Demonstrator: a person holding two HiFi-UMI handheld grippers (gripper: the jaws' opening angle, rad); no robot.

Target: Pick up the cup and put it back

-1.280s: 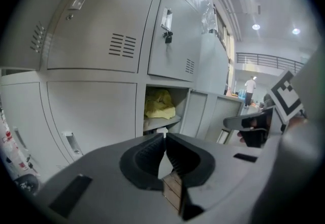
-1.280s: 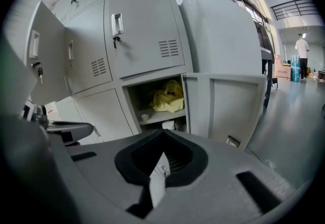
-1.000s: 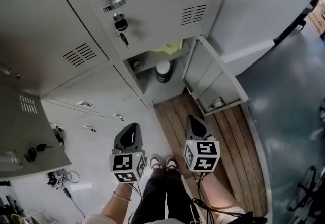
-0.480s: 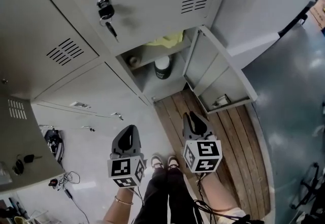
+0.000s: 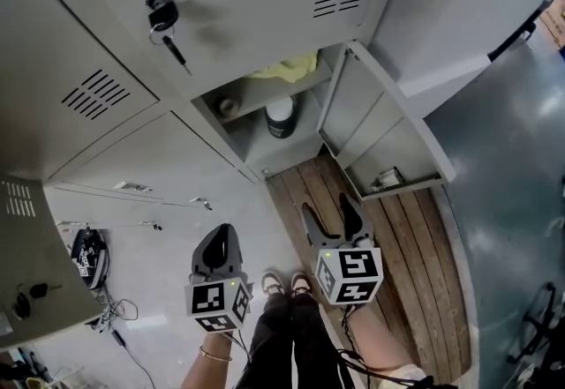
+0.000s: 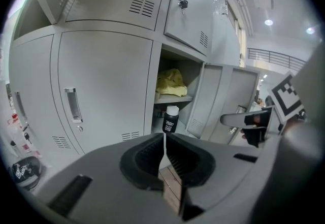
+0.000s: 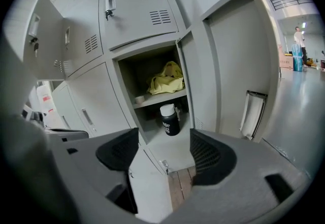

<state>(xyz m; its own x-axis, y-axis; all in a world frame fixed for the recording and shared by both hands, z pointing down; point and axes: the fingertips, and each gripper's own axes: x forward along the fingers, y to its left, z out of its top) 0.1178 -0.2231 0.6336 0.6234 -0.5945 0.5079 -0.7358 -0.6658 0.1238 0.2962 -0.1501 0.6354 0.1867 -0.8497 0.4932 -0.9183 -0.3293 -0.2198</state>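
Right gripper (image 5: 327, 206): jaws are opening and now stand spread, with nothing between them; a second ago they were pressed together. Left gripper (image 5: 222, 233): jaws pressed together, empty, no change. Both sit in the lower middle of the head view, over the wooden floor (image 5: 388, 237), well apart from the locker. Cup (image 5: 281, 118), dark with a white lid, stands upright on the bottom of the open compartment, upper middle of frame, below the shelf (image 5: 256, 94) that carries a yellow cloth (image 5: 287, 70). The door (image 5: 380, 131) is swung out to the right. In the right gripper view the cup lines up above the gap between the jaws, far off. Judgement: the opening is preparation for the pick. The reach is not yet made and the cup is untouched. The approach must pass the door edge and stay under the shelf.
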